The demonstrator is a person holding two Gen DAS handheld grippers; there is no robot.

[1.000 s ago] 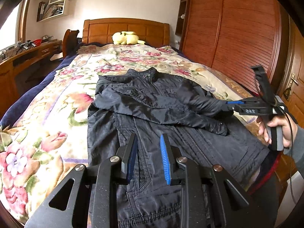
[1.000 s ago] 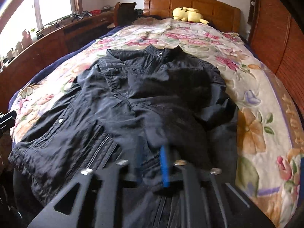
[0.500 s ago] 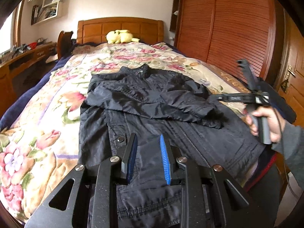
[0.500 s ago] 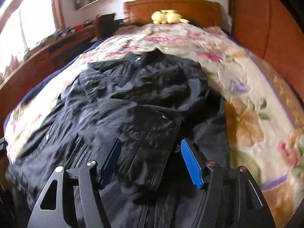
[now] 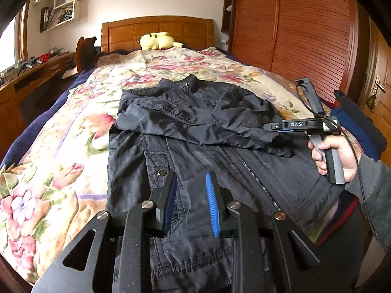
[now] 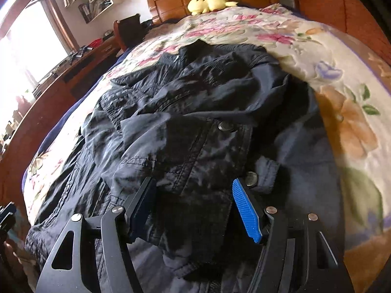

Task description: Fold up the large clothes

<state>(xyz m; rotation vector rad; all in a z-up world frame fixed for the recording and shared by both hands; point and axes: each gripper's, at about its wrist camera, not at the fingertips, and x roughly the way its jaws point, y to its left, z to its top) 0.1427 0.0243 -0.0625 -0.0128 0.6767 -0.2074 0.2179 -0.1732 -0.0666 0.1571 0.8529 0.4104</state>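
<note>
My black jacket (image 5: 200, 146) lies flat on the bed (image 5: 61, 175), both sleeves crossed over its chest. My right fingers (image 6: 195, 207) are closing around the cuff without pressing it yet; my left fingers (image 5: 189, 202) hover part-open, empty, above the hem. The slick, thin nylon could slide and undo the sleeve fold if I pinch only one layer. Metal snaps dot the cuff.
</note>
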